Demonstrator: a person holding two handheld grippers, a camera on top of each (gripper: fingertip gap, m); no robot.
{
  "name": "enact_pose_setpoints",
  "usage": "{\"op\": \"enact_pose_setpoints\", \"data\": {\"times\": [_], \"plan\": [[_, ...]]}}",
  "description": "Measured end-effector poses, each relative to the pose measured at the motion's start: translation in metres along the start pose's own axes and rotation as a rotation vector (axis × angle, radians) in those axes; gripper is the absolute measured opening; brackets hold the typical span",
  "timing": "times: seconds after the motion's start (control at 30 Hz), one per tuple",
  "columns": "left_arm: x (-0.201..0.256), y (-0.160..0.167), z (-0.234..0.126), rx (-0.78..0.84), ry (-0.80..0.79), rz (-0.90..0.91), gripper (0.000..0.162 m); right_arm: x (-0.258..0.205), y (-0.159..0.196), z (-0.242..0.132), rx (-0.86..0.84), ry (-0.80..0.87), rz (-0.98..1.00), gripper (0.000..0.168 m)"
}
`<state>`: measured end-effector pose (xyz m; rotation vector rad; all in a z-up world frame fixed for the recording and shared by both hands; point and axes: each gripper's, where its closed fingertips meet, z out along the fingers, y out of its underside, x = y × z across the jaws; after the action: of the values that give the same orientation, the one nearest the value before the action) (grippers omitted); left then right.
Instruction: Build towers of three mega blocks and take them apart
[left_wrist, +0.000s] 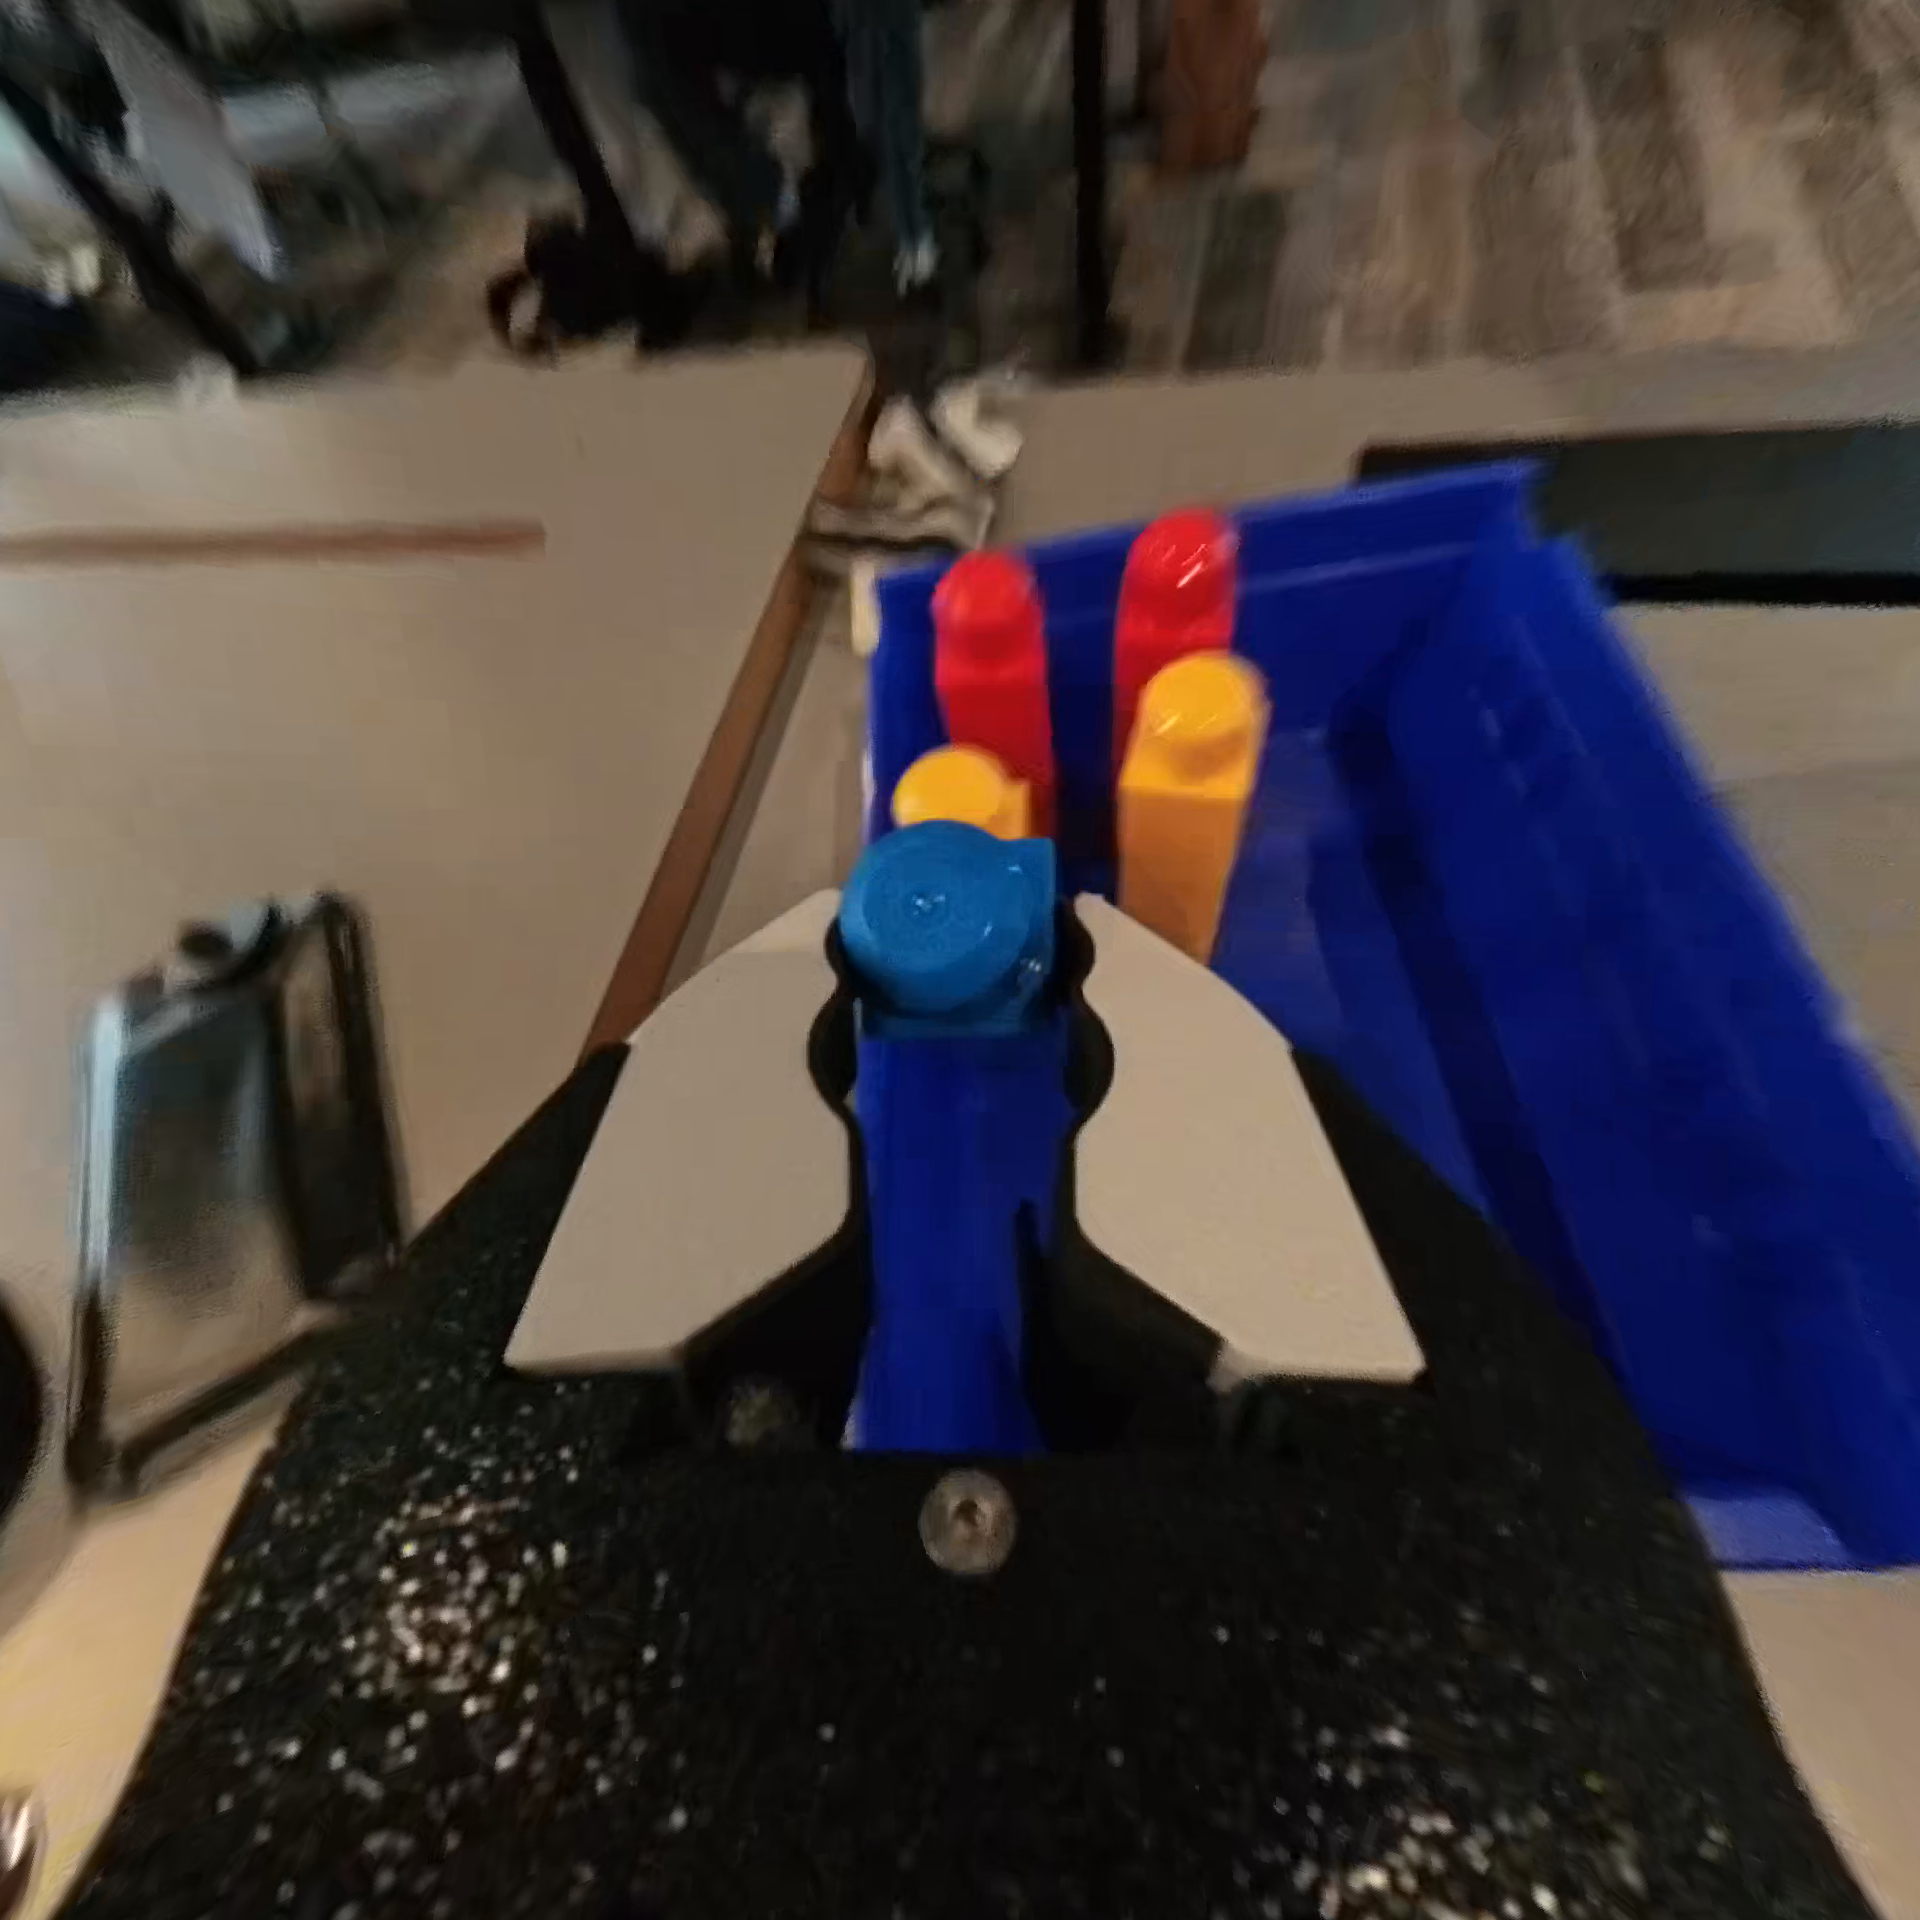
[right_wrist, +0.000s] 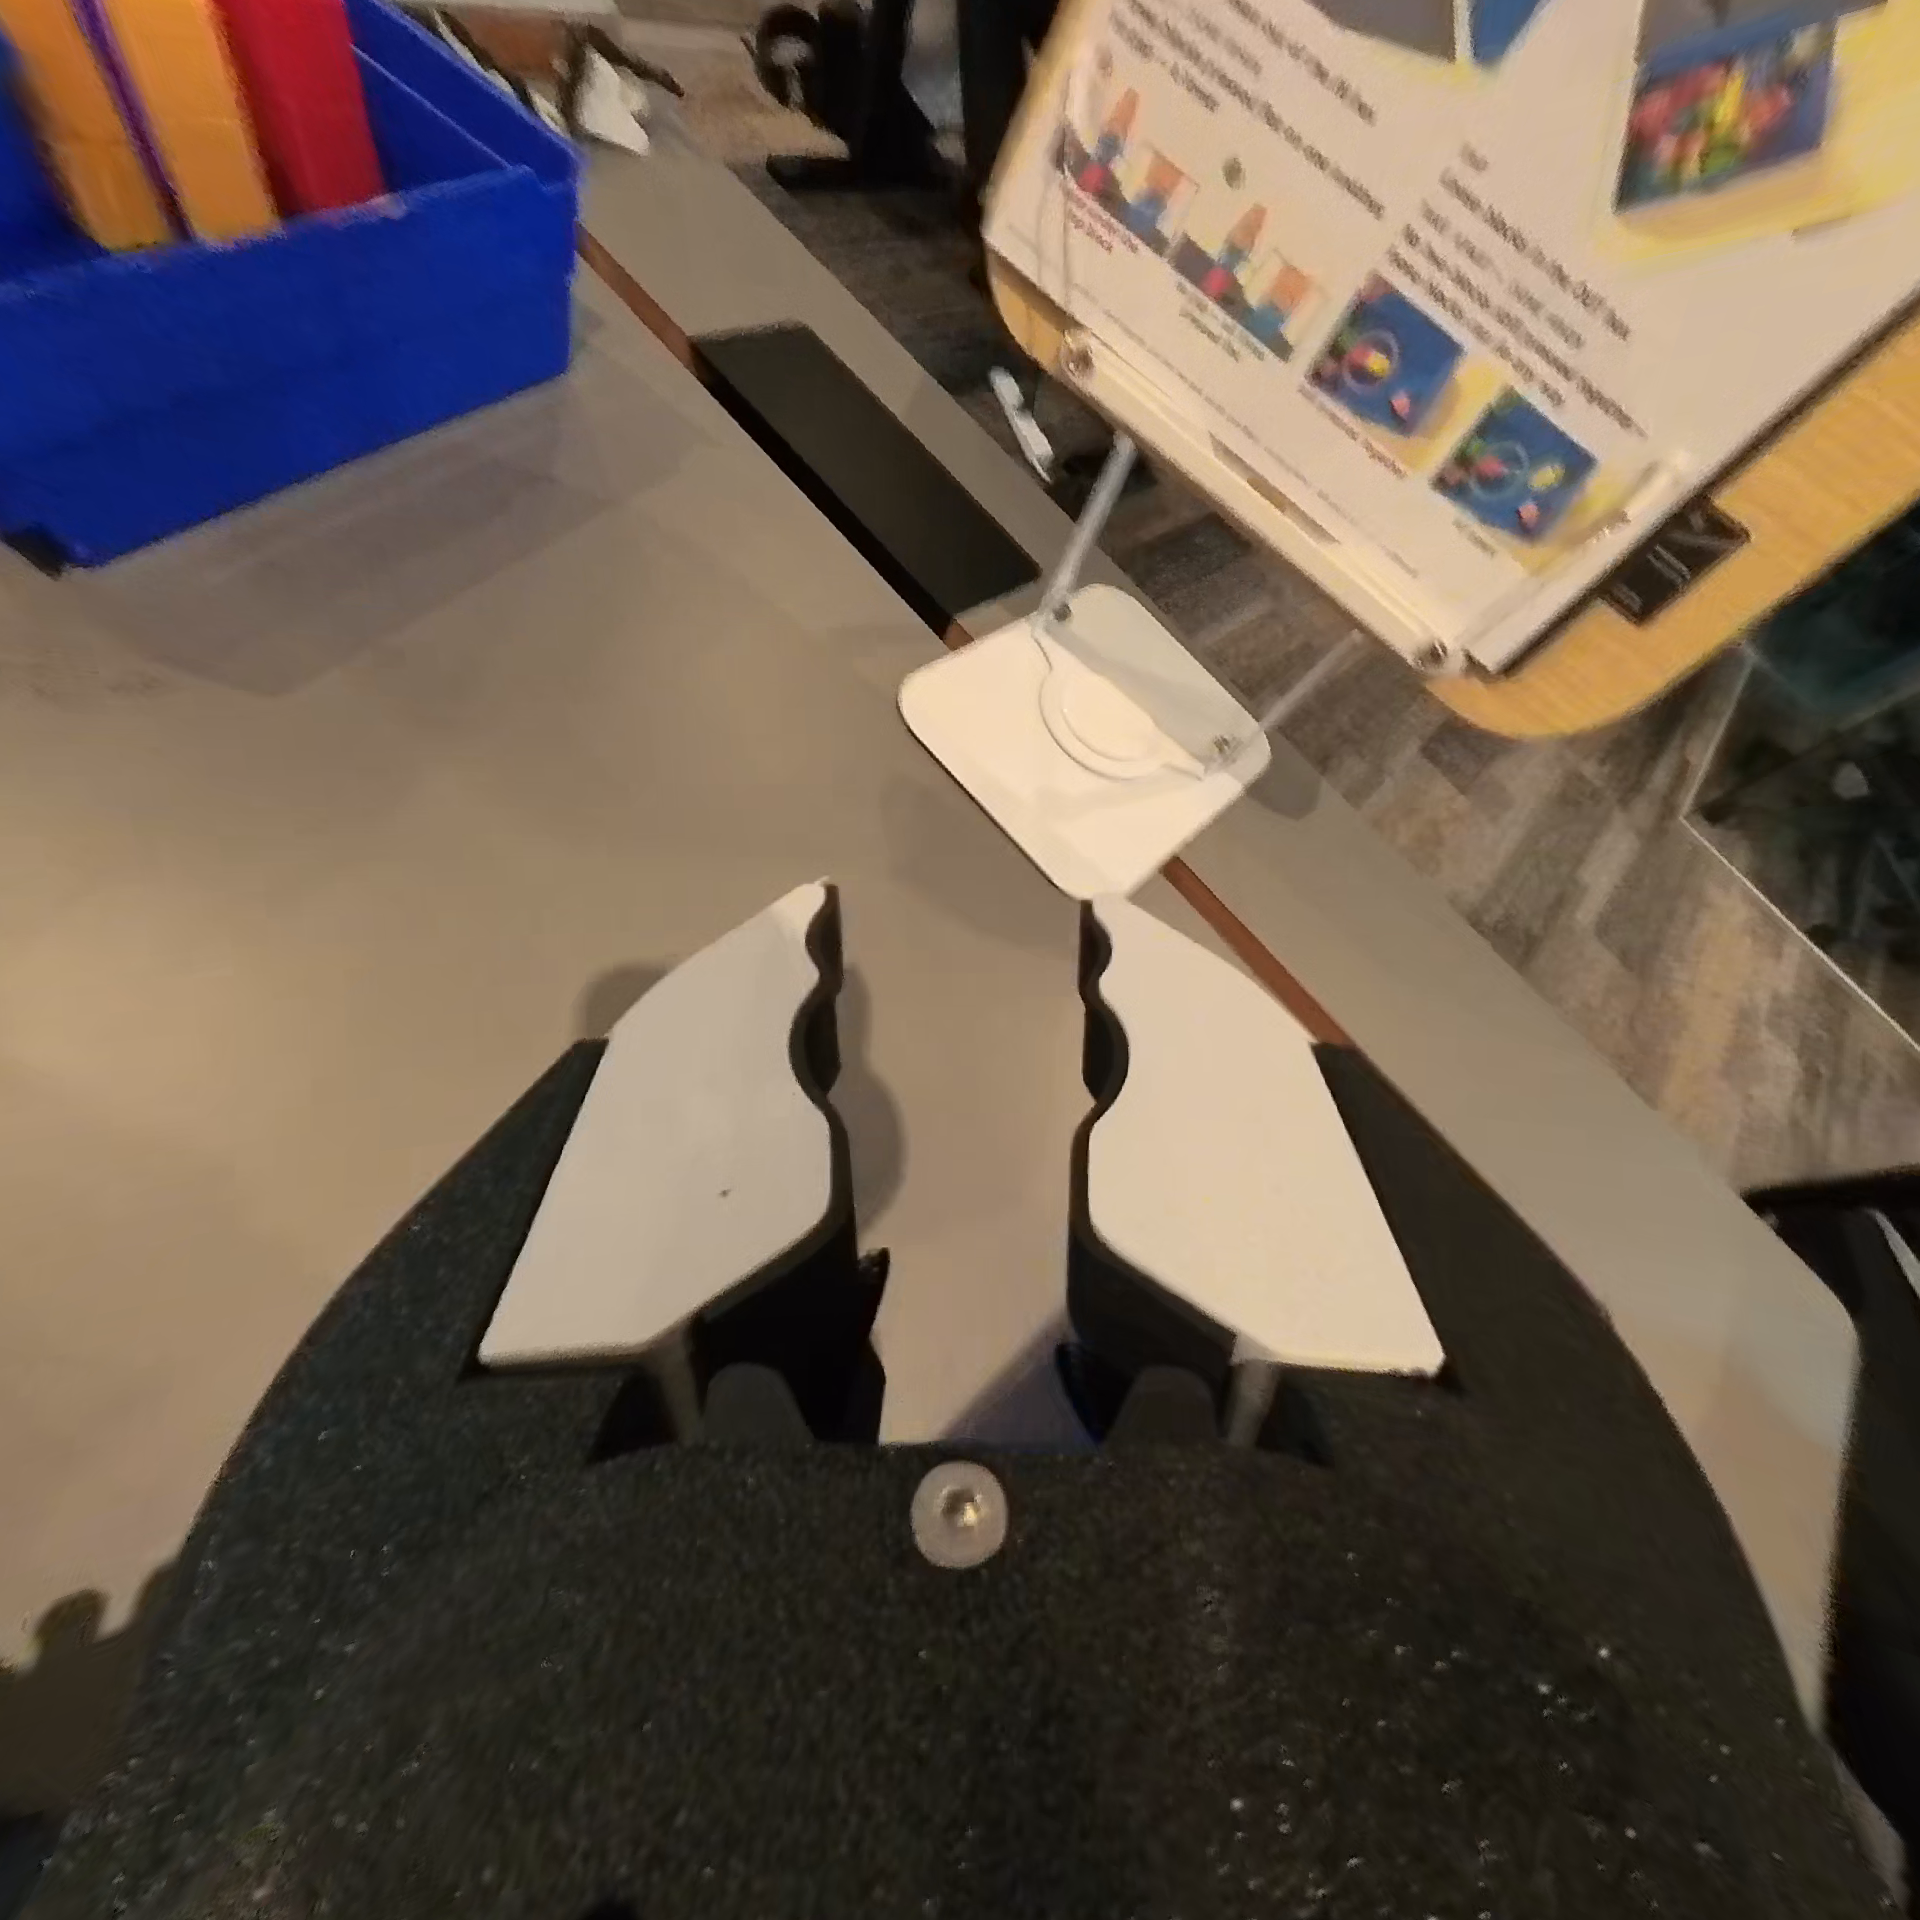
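My left gripper (left_wrist: 951, 920) is shut on a blue block tower (left_wrist: 940, 925), seen stud-end on, held at the near left corner of a blue bin (left_wrist: 1558, 935). In the bin stand two red towers (left_wrist: 987, 665) (left_wrist: 1179, 592) at the back and two orange towers (left_wrist: 961, 790) (left_wrist: 1195, 790) in front of them. In the right wrist view, my right gripper (right_wrist: 956, 925) is open and empty above the grey table (right_wrist: 416, 831). The blue bin (right_wrist: 291, 332) shows at the top left there, with orange blocks (right_wrist: 125, 114) and a red block (right_wrist: 301, 94) in it.
A white stand base (right_wrist: 1081, 748) sits at the table's right edge and holds up an instruction board (right_wrist: 1455, 270). A black plate (right_wrist: 862, 457) lies on the table edge behind. A shiny metal object (left_wrist: 229, 1164) stands to the left. The floor lies beyond the table.
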<state>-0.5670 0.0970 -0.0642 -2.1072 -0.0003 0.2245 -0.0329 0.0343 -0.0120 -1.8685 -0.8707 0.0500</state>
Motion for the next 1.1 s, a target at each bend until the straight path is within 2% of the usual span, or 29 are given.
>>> {"op": "enact_pose_setpoints", "data": {"times": [0.03,0.13,0.23,0.37,0.47,0.6,0.73,0.83,0.9,1.0,1.1], "plan": [[0.011,-0.015,-0.009,0.069,0.041,0.04,0.036,-0.007,-0.009,0.001,0.042,-0.034,-0.014,0.043],[0.073,-0.061,-0.049,0.317,0.313,0.163,0.036,-0.034,-0.039,0.004,0.171,-0.136,-0.096,0.047],[0.151,-0.082,-0.099,0.466,0.666,0.306,0.036,-0.069,-0.065,0.012,0.286,-0.263,-0.178,0.053],[0.235,-0.066,-0.14,0.476,0.972,0.602,0.036,-0.121,-0.09,0.024,0.389,-0.475,-0.217,0.067],[0.281,-0.047,-0.158,0.444,1.14,0.753,0.036,-0.15,-0.091,0.042,0.347,-0.576,-0.217,0.078],[0.316,-0.032,-0.169,0.414,1.247,0.855,0.036,-0.168,-0.081,0.068,0.265,-0.595,-0.261,0.078],[0.33,-0.03,-0.175,0.431,1.304,0.872,0.036,-0.172,-0.084,0.071,0.292,-0.6,-0.28,0.056],[0.333,-0.044,-0.173,0.502,1.276,0.807,0.05,-0.16,-0.091,0.068,0.334,-0.548,-0.251,0.04],[0.332,-0.053,-0.171,0.528,1.263,0.743,0.059,-0.149,-0.098,0.062,0.394,-0.546,-0.179,0.039],[0.336,-0.05,-0.163,0.527,1.306,0.735,0.084,-0.134,-0.115,0.044,0.555,-0.581,-0.068,0.039],[0.35,-0.044,-0.16,0.471,1.416,0.677,0.092,-0.133,-0.127,0.024,0.689,-0.673,0.006,0.038]]}}
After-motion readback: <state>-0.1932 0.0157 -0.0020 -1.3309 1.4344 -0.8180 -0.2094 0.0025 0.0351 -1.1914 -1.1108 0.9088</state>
